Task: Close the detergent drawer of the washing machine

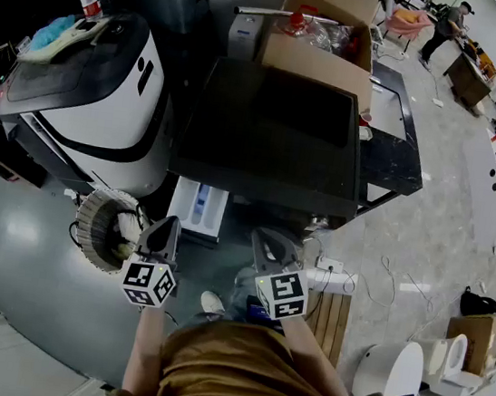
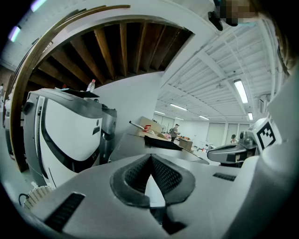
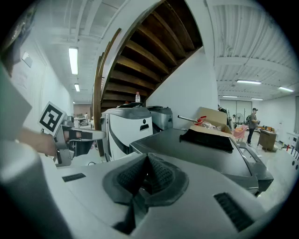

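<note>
Detergent drawer [image 1: 199,209] — white, standing out from washing machine [image 1: 271,132] front. Left gripper [image 1: 167,227], right gripper [image 1: 271,243] near it — both jaws closed, holding nothing.

The open drawer [image 1: 199,209] juts from the front of the dark washing machine [image 1: 275,132], and nothing blocks its face. Bare floor [image 1: 31,244] lies in front of it. The left claw [image 1: 169,225] hangs just short of it, clear air between. On the drawer's left a round ribbed basket [image 1: 104,229] and a white machine [image 1: 106,99] crowd close. To the right, cables [image 1: 392,277] trail over the floor.
</note>
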Tool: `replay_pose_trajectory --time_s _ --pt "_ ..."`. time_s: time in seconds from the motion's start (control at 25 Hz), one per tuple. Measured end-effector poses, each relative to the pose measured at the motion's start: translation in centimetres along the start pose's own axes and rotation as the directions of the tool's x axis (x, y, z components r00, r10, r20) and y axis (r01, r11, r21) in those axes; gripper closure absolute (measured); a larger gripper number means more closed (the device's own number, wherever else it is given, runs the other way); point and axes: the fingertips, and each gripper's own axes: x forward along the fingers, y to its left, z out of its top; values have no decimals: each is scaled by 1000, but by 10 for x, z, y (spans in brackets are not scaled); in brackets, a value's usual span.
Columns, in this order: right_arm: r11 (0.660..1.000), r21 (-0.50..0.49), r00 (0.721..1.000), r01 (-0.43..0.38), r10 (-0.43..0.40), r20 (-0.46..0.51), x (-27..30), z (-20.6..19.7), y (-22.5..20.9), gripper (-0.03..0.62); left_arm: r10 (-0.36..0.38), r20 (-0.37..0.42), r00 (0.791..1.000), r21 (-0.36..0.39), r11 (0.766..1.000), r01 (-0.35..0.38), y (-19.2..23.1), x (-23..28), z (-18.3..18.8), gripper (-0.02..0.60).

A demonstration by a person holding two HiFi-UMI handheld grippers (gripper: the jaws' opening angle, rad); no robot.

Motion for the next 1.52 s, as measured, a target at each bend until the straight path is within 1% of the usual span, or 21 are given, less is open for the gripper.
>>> replay_pose_trajectory --time_s 0.24,0.48,0.64,0.8,0.92,1.12,1.4,1.52 --pt "1000 -6 1000 -13 13 -1 2 -1 4 582 10 -5 1000 -1 1000 -10 4 -2 -3 557" --pt "1000 -8 1000 -12 12 -6 3 -1 5 582 8 17 1000 -22 1000 -7 7 -5 -1 557" --pt "1000 -8 1000 -17 17 1 3 0 5 582 9 17 1000 -28 1000 -8 8 -6 -4 555" --pt "1000 -9 1000 -24 24 -2 7 -1 6 582 20 -21 1000 -31 999 -20 13 -4 -14 554" --pt "999 -9 999 -34 34 -13 8 -5 5 582 29 -65 997 -32 999 -31 15 -2 -27 552" --pt "997 -7 995 -72 71 -67 15 -17 8 582 31 -135 990 -43 998 -38 19 1 -52 549" --pt "995 -5 989 -103 102 -111 25 -30 9 582 44 -211 976 -68 996 -60 26 -1 -83 500" --pt "993 -3 985 -119 117 -128 28 -35 10 582 55 -235 970 -65 995 -72 29 -2 -93 494"
